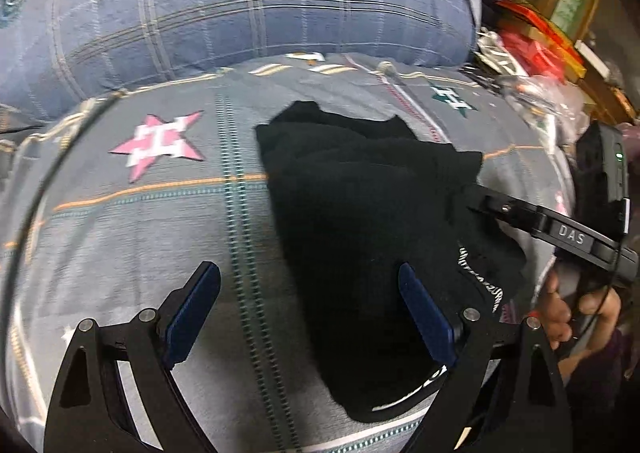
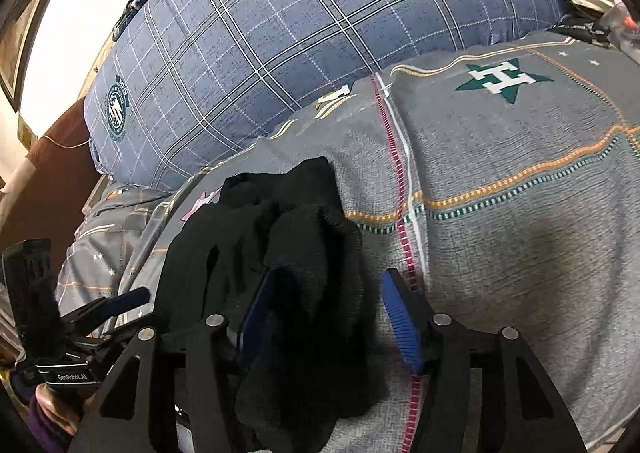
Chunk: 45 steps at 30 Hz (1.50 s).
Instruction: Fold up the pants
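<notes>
The black pants [image 1: 360,213] lie bunched in a heap on the grey bed cover [image 1: 120,233]. My left gripper [image 1: 310,293] hangs over the heap's left edge, wide open, its right pad above the cloth and nothing pinched. In the right wrist view a thick fold of the pants [image 2: 312,293] sits between the fingers of my right gripper [image 2: 330,317]. The cloth drapes over the left pad, while the right pad [image 2: 400,325] stands just apart from it, so the gripper is open. From the left wrist view, one right-gripper finger [image 1: 504,209] reaches the heap's right edge.
A big blue checked pillow [image 2: 300,33] lies against the far side of the bed. Red and clear clutter [image 1: 528,45] is piled beyond the bed's right edge. A person's hand [image 1: 568,313] holds the right gripper. The cover bears a green star [image 2: 504,81] and a pink one [image 1: 160,141].
</notes>
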Each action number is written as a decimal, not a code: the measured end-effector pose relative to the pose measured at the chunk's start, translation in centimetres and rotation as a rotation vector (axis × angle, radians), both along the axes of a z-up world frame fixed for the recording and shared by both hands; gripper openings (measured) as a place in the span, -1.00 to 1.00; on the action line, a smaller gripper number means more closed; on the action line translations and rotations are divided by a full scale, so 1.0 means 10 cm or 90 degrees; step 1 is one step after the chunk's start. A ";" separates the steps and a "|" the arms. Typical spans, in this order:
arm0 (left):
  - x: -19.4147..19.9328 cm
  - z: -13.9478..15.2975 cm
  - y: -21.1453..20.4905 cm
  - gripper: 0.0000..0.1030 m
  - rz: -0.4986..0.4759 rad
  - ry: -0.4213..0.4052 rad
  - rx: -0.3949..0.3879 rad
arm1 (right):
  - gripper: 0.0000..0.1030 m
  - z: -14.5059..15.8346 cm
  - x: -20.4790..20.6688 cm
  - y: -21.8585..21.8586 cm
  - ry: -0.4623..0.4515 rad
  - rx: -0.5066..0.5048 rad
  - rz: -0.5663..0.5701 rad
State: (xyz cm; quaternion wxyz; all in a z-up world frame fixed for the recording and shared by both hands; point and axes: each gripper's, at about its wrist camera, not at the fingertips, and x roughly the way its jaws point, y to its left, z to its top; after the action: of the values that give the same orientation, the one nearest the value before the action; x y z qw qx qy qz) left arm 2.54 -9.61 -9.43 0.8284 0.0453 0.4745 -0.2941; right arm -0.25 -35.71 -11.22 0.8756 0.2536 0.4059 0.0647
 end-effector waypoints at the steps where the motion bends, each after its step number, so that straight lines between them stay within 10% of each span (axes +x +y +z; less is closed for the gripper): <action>1: 0.01 -0.01 -0.01 0.79 -0.009 0.007 -0.009 | 0.18 -0.01 0.02 0.00 0.000 0.006 0.000; 14: 0.25 -0.21 -0.08 0.77 -0.043 0.113 -0.115 | 0.37 -0.10 0.21 0.26 0.002 0.027 0.053; 25: 0.18 -0.02 0.01 0.11 -0.018 0.075 -0.131 | -0.21 0.08 0.11 0.35 -0.051 -0.023 0.074; 35: 0.13 0.39 0.25 0.06 0.018 0.008 -0.160 | -0.26 0.40 -0.05 0.46 -0.164 -0.008 0.081; 45: 0.44 0.46 0.77 0.06 0.135 -0.051 -0.082 | -0.27 0.46 0.47 1.14 -0.160 -0.004 0.102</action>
State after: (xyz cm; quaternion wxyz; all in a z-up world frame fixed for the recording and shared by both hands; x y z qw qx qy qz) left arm 6.95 -1.91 -4.83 0.8745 -0.0466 0.4233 -0.2323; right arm 4.47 -24.35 -6.61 0.9125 0.2075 0.3121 0.1641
